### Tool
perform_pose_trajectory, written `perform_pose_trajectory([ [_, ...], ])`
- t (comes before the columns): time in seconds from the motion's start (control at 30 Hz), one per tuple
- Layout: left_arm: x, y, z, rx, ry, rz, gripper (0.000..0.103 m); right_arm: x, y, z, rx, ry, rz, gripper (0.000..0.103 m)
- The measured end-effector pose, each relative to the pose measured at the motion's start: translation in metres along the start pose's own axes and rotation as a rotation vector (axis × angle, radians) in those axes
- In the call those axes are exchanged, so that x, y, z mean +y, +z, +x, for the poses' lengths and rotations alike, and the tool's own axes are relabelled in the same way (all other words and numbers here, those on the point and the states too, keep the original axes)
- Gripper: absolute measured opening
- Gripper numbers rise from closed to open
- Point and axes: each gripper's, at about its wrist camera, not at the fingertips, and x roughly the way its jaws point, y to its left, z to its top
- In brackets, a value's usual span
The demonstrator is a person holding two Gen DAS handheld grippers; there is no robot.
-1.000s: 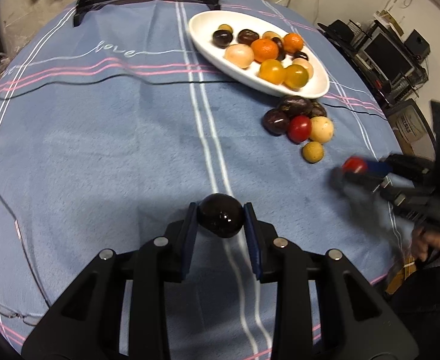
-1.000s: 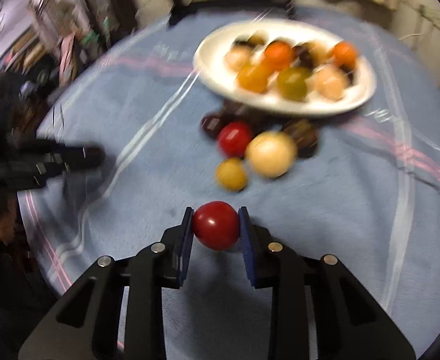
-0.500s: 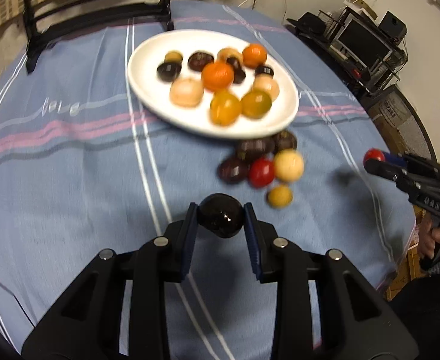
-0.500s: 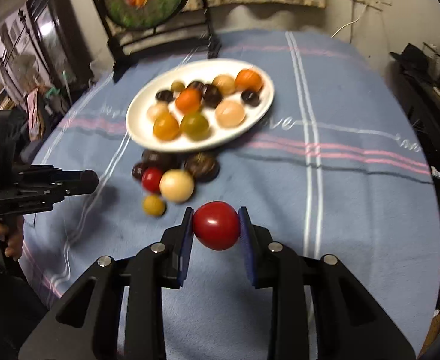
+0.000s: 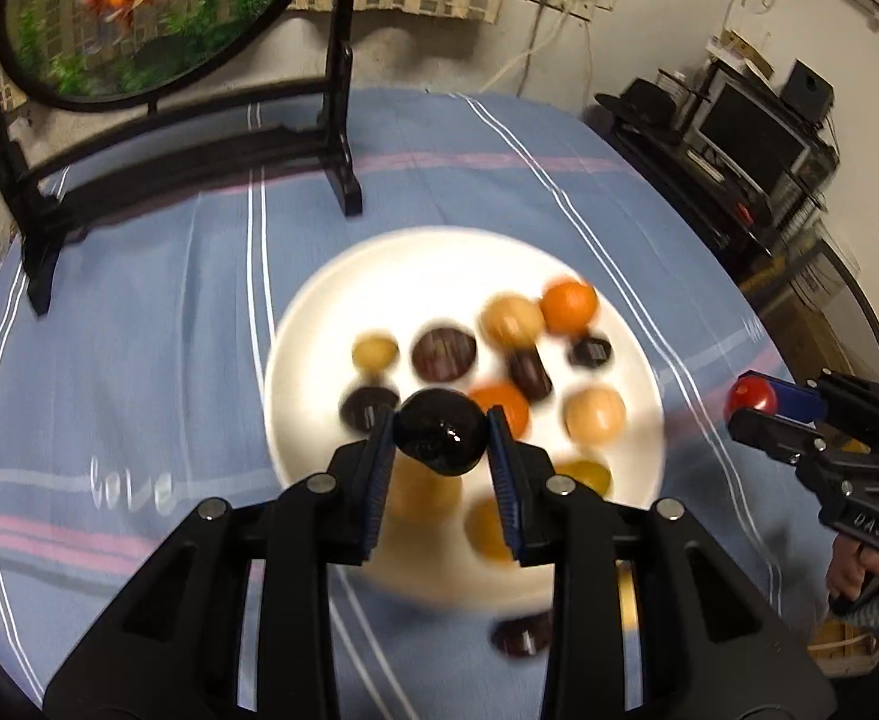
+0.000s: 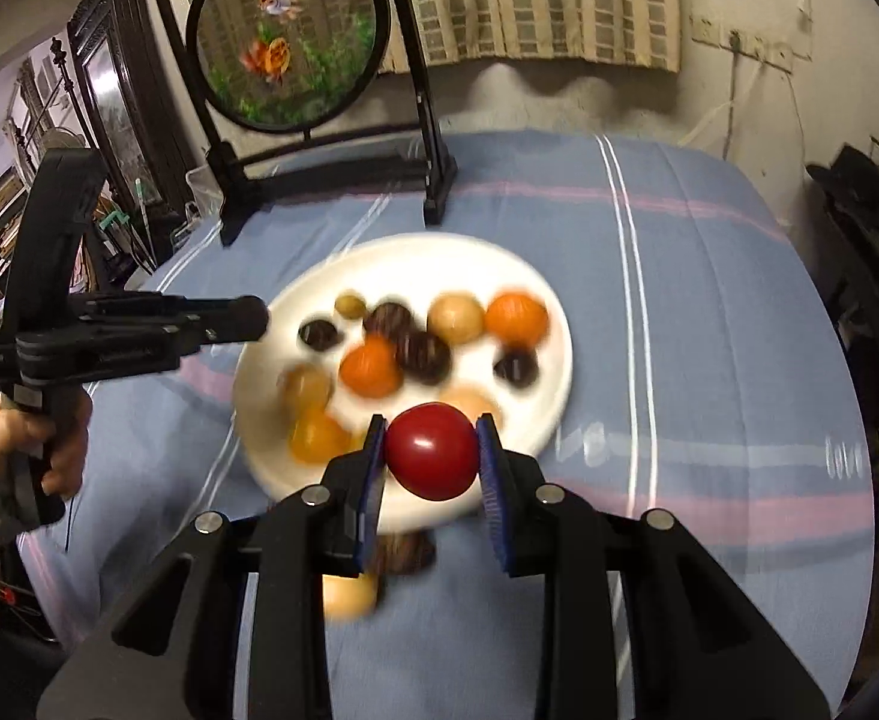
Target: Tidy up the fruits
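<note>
Left gripper (image 5: 440, 433) jaws pinch a glossy black fruit (image 5: 439, 431); right gripper (image 6: 430, 461) jaws pinch a shiny red tomato (image 6: 431, 450).

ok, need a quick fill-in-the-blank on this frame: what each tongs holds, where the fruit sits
1. The left tongs are shut on a glossy ____ fruit.
2. The right tongs are shut on a ____ tomato.
3. Most fruits lie on a white ____ on the blue striped tablecloth.
4. Behind it stands a round goldfish screen in a ____ frame.

Missing: black; red; plate; black
</note>
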Motion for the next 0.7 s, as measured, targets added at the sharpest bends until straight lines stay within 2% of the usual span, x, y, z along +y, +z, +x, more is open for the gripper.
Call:
perform_pose_trajectory([
  [0.2,0.013,0.048,0.047,0.001,0.012,-0.007,0.031,-0.017,0.064,0.065,-0.004,0.018,0.016,0.030],
  [0.3,0.021,0.060,0.073,0.018,0.009,-0.016,0.031,-0.023,0.084,0.097,0.014,0.028,0.020,0.030],
  [0.43,0.028,0.066,0.099,0.047,-0.005,-0.039,0.031,-0.025,0.095,0.133,0.049,0.037,0.020,0.031],
  [0.5,0.030,0.066,0.106,0.057,-0.005,-0.046,0.035,-0.025,0.097,0.146,0.074,0.044,0.020,0.031],
  [0.53,0.031,0.066,0.108,0.057,-0.003,-0.050,0.050,-0.025,0.098,0.153,0.088,0.039,0.022,0.031],
  [0.57,0.032,0.065,0.106,0.049,-0.001,-0.053,0.056,-0.025,0.099,0.157,0.100,0.037,0.024,0.032],
  [0.7,0.037,0.059,0.089,0.023,0.005,-0.069,0.057,-0.027,0.100,0.147,0.081,0.025,0.031,0.032],
])
